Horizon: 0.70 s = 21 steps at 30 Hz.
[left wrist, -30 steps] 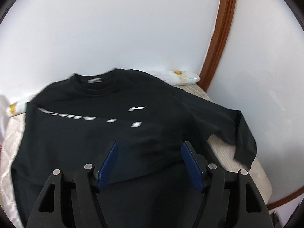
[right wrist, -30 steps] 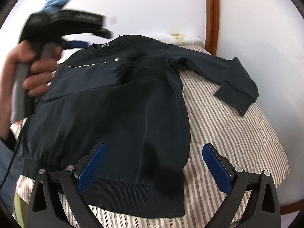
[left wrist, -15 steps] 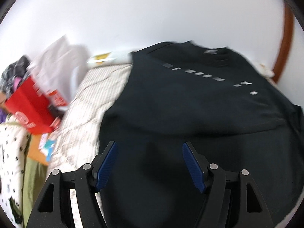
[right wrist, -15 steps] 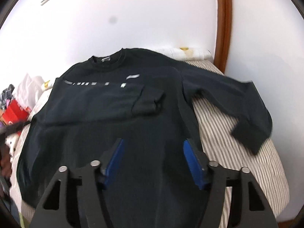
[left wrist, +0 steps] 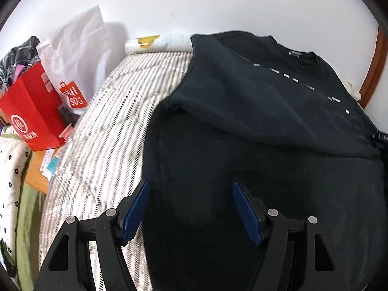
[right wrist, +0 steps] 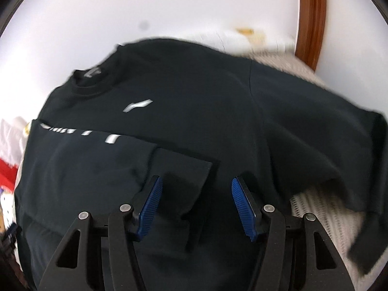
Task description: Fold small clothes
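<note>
On the striped bed [left wrist: 101, 131], your black top [left wrist: 254, 126] looked soft & floppy. Both grippers, L [left wrist: 190, 209] & R [right wrist: 195, 206], were wide open, holding nothing. Best grab was prob the loose sleeve [right wrist: 327, 150] by its cuff.

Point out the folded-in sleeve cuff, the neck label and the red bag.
sleeve cuff [right wrist: 186, 169]: right wrist view, on the ribbed end lying across the chest.
neck label [left wrist: 295, 53]: left wrist view, on the grey tag inside the collar.
red bag [left wrist: 31, 111]: left wrist view, on its front face.
</note>
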Tool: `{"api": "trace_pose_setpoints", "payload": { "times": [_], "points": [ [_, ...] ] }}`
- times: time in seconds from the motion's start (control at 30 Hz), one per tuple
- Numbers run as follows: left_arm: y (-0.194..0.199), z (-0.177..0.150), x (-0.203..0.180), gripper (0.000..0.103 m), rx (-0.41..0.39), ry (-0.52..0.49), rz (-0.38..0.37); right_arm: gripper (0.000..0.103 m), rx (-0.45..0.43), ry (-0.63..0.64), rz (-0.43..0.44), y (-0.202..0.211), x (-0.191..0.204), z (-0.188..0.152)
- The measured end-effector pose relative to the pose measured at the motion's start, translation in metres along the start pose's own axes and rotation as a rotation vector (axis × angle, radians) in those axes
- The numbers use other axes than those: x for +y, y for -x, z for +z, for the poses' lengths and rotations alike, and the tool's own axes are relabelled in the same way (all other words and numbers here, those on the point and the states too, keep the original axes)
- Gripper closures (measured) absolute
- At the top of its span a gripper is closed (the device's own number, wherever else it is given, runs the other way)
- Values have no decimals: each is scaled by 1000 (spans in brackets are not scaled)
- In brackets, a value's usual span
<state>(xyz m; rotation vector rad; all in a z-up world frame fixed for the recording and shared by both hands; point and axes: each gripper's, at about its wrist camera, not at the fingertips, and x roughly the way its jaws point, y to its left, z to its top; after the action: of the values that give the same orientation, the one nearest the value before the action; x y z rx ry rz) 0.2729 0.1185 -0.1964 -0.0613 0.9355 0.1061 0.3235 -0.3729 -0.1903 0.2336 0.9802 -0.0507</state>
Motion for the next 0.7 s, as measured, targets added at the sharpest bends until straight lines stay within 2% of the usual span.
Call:
{"api": "trace_pose_setpoints", "payload": {
  "times": [0.03,0.1,0.17,0.2,0.27,0.37,0.5,0.57,0.7],
  "points": [
    [1,-1,0,35,-9,-11,3,50,-31,17,-7,1,3,0],
    [2,-1,0,34,-13,-17,3,69,-44,75,4,1,12,0],
    [1,-2,1,33,-12,-17,1,87,-57,114,-25,3,18,1],
    [1,-3,1,32,-13,-19,0,91,-58,132,-17,4,19,4],
    [1,-5,1,30,-20,-27,3,92,-66,109,25,11,11,12],
    [2,-8,2,28,-23,-22,3,93,-109,54,41,23,-6,27],
    [2,-9,4,27,-23,-12,3,93,-129,47,11,27,-11,43],
    [2,-9,6,25,-22,-5,0,93,-108,46,11,24,-10,44],
    [2,-8,15,26,-20,36,-12,92,-64,84,-47,9,-9,39]
  ]
}}
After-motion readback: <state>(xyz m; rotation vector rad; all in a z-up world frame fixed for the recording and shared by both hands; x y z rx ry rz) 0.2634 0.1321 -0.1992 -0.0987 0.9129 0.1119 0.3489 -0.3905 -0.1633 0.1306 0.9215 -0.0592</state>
